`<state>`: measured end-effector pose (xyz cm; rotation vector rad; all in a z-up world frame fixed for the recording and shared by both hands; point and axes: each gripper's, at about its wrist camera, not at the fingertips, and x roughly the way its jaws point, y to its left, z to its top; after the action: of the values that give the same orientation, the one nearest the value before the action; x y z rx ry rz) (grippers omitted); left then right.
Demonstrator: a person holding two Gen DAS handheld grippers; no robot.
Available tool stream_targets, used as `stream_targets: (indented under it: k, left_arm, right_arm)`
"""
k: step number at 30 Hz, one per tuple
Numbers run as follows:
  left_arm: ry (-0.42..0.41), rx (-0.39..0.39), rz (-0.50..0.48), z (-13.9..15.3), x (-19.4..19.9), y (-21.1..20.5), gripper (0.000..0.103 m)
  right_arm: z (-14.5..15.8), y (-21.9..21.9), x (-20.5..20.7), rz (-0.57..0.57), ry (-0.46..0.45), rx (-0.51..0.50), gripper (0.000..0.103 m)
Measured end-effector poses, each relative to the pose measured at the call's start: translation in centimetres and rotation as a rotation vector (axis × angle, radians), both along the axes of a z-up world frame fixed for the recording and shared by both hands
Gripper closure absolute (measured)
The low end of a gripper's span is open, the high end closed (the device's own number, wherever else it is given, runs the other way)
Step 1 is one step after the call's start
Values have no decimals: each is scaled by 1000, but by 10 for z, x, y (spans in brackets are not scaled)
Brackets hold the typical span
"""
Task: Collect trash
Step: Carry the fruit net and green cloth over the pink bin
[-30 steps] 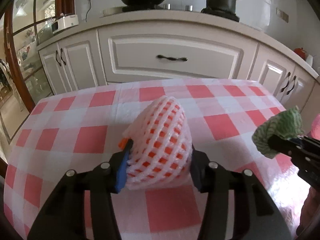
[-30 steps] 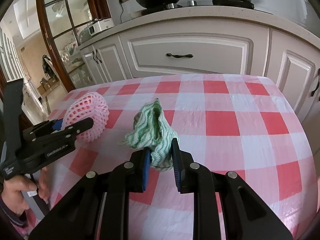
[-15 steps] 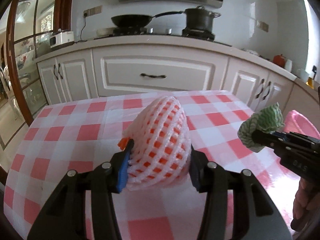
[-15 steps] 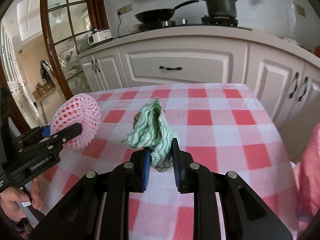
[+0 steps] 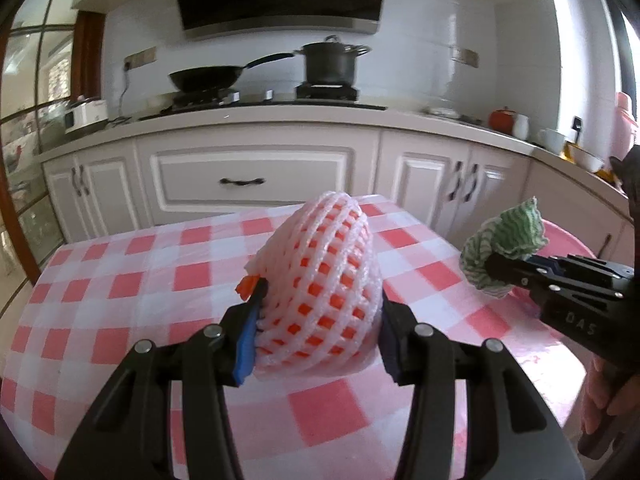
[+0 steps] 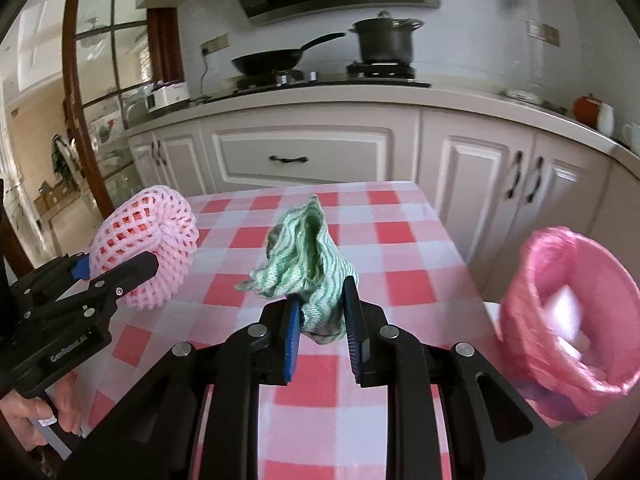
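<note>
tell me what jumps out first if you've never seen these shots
Each gripper is carrying trash above the red-and-white checked tablecloth: the left gripper is closed on a pink foam fruit net, and the right gripper pinches a crumpled green-and-white cloth. At the table's right edge, a bin lined with a pink bag stands open.

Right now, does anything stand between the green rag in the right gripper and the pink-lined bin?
Nothing visible does. The right gripper holds the green rag above the checked tablecloth, and the pink-lined bin stands open beyond the table's right edge with only air between them.
</note>
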<state>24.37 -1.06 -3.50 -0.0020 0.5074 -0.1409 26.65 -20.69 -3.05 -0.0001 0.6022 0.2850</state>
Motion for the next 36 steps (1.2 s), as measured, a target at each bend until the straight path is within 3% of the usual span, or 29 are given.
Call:
stream_targets:
  k: [19,36]
  left_arm:
    - [-40,-15,-273,21,20,-141,55]
    - [-15,-55,-482,23,64,-261,55]
  right_arm:
    - [20,-142,-11,-241,-55,-18,82]
    - [7,-255,3,-390,-30,5,82]
